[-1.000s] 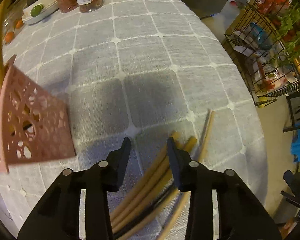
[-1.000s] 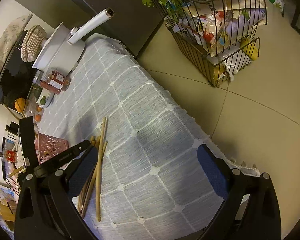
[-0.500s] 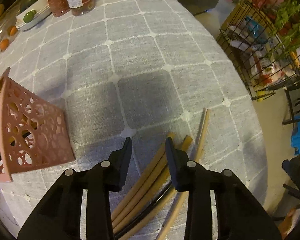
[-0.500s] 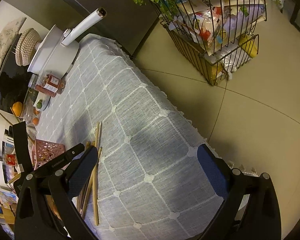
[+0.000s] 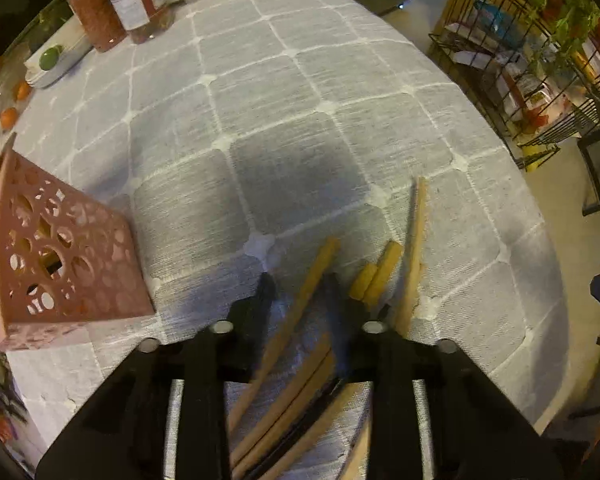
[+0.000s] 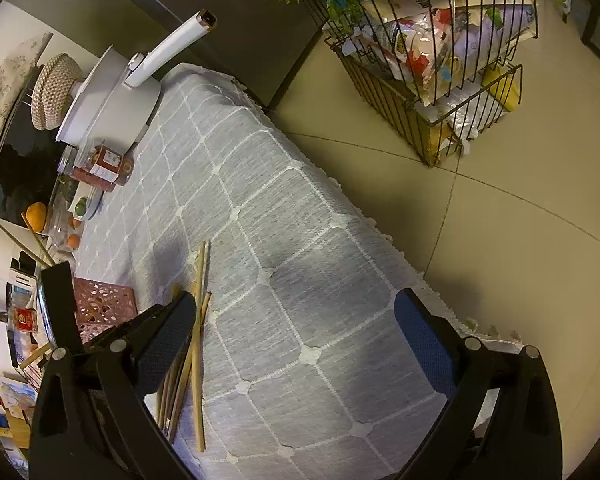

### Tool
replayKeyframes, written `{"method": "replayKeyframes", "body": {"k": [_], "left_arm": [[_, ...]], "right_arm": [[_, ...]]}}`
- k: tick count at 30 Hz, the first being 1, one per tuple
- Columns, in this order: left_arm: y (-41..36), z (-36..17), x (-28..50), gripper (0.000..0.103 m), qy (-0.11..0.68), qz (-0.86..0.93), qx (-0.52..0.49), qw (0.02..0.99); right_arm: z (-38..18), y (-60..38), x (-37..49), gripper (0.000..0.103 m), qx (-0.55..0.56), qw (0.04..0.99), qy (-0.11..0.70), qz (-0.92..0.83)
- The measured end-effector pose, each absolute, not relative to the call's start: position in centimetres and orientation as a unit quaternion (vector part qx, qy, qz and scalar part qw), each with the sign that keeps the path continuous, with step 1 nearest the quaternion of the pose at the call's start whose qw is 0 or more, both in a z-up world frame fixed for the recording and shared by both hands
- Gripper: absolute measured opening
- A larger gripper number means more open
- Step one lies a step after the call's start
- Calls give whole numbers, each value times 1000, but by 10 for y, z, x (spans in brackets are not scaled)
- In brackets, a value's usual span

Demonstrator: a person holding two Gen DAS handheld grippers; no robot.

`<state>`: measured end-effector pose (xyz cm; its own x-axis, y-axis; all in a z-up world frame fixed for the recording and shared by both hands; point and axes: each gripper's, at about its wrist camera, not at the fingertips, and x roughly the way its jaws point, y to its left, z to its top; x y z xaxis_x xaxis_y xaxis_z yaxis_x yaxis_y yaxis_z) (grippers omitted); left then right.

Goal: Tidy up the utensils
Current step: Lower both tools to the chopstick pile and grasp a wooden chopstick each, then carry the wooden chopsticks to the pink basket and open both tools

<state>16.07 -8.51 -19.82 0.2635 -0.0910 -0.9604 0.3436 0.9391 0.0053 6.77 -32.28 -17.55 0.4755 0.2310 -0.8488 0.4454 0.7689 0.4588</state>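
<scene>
Several wooden chopsticks (image 5: 296, 320) lie in a loose bundle on the grey checked tablecloth (image 5: 284, 120); they also show in the right wrist view (image 6: 196, 344). My left gripper (image 5: 300, 292) is open and low over the bundle, with one chopstick running between its fingers and others beside the right finger. A pink perforated utensil holder (image 5: 60, 256) stands to its left with a stick in it; it also shows in the right wrist view (image 6: 104, 304). My right gripper (image 6: 296, 324) is wide open and empty, above the table's edge.
Two jars (image 5: 116, 12) and a plate with a green fruit (image 5: 52, 60) stand at the far left. A white pot (image 6: 112, 104) sits at the table's far end. A wire rack of groceries (image 6: 440, 64) stands on the tiled floor to the right.
My left gripper has moved forward and down over the chopsticks, so one now lies between its fingers. My right gripper has shifted slightly and stays open.
</scene>
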Motion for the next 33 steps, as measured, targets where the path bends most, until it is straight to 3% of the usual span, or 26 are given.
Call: {"method": "replayKeyframes", "body": {"k": [4,12,14,16,17,20,21,24,25,26,29,33], "left_arm": [[-67,-189,154,10,550,-137,87,819],[-45,-109,83,8,432,-146,114,882],[-34,-92,67,7,409,-142,112,895],[-21,-80,54,7,392,-137,110,903],[-15,-74,50,7,385,-136,104,907],[-1,-62,39,7,371,-132,86,915],[5,-57,35,7,367,-131,80,918],[3,-49,26,7,358,-135,79,921],[6,-49,22,7,355,-136,79,922],[7,-47,19,7,353,-138,79,922],[8,-45,12,7,348,-144,82,923],[25,-37,7,7,342,-143,58,927]], "right_arm": [[-174,-305,85,97,308,805,503,-69],[-195,-260,136,96,280,784,552,-51],[-205,-255,147,89,291,771,565,-46],[-215,-249,156,75,297,757,580,-52],[-215,-245,157,75,290,762,576,-60],[-213,-230,161,57,259,772,576,-74],[-214,-224,162,44,243,775,577,-84],[-213,-206,163,32,175,797,567,-115],[-213,-203,162,18,156,803,563,-123],[-213,-202,160,12,149,809,555,-126],[-215,-222,152,5,233,807,537,-78],[-195,-241,131,5,303,816,491,-39]]}}
